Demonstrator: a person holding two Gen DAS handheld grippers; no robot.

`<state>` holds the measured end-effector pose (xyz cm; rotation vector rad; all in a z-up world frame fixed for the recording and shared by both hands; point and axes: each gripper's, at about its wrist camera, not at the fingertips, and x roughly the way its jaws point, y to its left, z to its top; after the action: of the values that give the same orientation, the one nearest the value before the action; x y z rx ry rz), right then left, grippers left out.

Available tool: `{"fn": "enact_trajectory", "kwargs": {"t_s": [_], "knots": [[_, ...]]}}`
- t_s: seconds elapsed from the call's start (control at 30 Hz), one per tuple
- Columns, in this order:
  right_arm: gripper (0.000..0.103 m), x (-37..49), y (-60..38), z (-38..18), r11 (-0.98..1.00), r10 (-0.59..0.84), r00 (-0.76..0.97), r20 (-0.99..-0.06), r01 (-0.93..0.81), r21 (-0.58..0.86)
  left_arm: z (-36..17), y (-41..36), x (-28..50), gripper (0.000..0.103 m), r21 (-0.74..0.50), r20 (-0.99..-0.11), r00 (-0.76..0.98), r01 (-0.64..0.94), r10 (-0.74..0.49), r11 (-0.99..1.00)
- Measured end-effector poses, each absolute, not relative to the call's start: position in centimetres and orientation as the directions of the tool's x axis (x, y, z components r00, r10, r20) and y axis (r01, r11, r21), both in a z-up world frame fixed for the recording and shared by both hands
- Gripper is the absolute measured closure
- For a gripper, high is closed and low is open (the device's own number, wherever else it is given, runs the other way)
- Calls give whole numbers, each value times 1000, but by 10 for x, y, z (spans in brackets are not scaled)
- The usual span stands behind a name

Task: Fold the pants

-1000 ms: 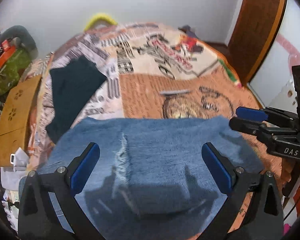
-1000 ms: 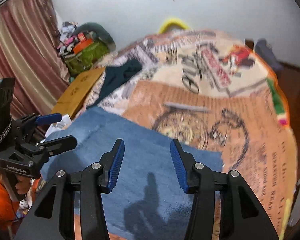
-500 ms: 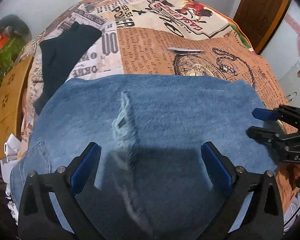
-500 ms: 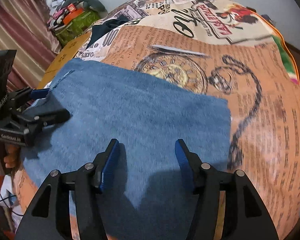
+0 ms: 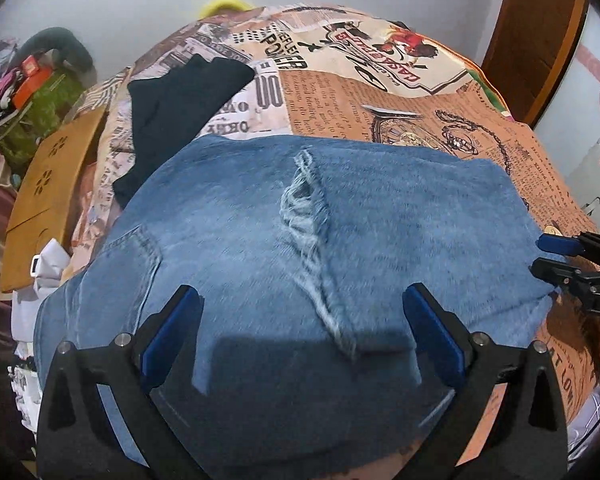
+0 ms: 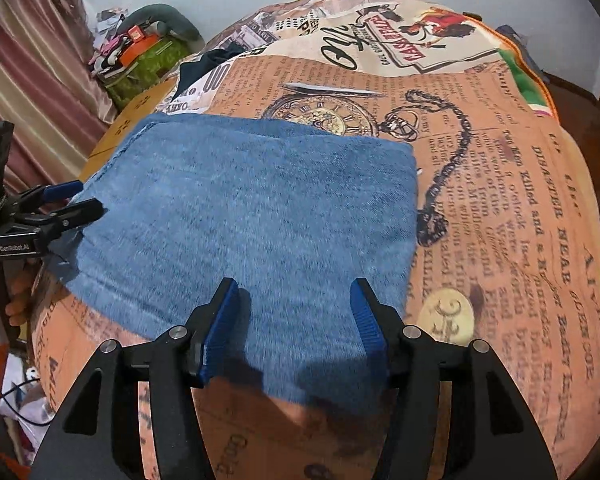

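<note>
Pants point(image 5: 308, 248): lying folded on the bed's printed bedspread point(image 6: 500, 184).
Left claw point(image 5: 300, 336): hovering over the denim, fingers spread, gripping nothing.
Right claw point(image 6: 296, 328): likewise gaping, empty.

Home bedroom: bed with printed bedspread point(image 6: 500, 168), curtain point(image 6: 32, 64), wooden door point(image 5: 540, 32), clutter pile point(image 5: 32, 92) by the wall.

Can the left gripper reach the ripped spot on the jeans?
Probably yes. The left gripper hangs open right over the jeans, and the ripped spot lies just ahead between its fingers with nothing covering it.
</note>
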<state>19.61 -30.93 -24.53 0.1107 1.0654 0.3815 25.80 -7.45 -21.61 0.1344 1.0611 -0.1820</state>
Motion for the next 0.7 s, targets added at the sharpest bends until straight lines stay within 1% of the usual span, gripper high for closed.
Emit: {"fn": "enact_trajectory", "kwargs": {"t_s": [0.2, 0.43, 0.6, 0.7], "knots": [[49, 191, -303, -234, 953, 282, 465, -839, -233, 191, -205, -56, 240, 0, -3, -865, 496, 156, -80, 988], [48, 193, -287, -204, 946, 299, 528, -795, -271, 176, -181, -9, 220, 0, 16, -823, 568, 22, 1, 1000], [46, 202, -261, -185, 928, 342, 557, -757, -325, 180, -170, 52, 204, 0, -64, -809, 587, -136, 28, 989], [45, 207, -240, -182, 914, 366, 553, -748, -365, 177, -170, 84, 193, 0, -104, -814, 579, -212, 40, 972]]}}
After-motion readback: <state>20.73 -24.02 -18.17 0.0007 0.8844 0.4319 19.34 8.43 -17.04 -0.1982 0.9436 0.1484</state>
